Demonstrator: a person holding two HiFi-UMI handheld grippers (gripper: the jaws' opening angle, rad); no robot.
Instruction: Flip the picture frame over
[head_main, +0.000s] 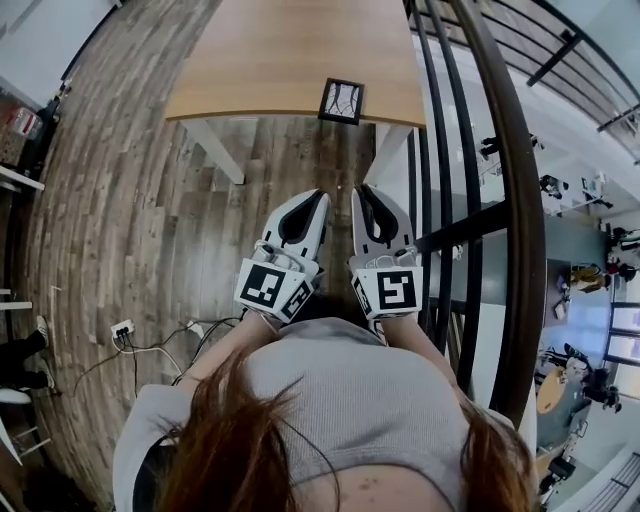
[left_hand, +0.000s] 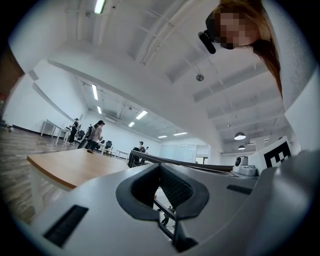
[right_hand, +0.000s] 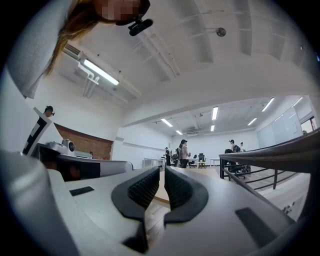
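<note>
the two grippers are held close to the person's chest, side by side, pointing ahead. the left gripper (head_main: 318, 197) has its fingers (left_hand: 175, 187) closed tip to tip, with nothing in them. the right gripper (head_main: 362, 192) has its fingers (right_hand: 145, 187) a narrow gap apart, and that gap is empty too.

past them is bare wood floor (head_main: 200, 230). then comes the tabletop (head_main: 270, 60). the frame (head_main: 341, 101) lies flat at the near edge of the tabletop, close to its right end. it is well apart from both grippers and almost straight ahead, in line with the space between them. it looks about square, so no side is clearly the long one. i think neither hand is much nearer, and both must reach forward before the flip can start.
</note>
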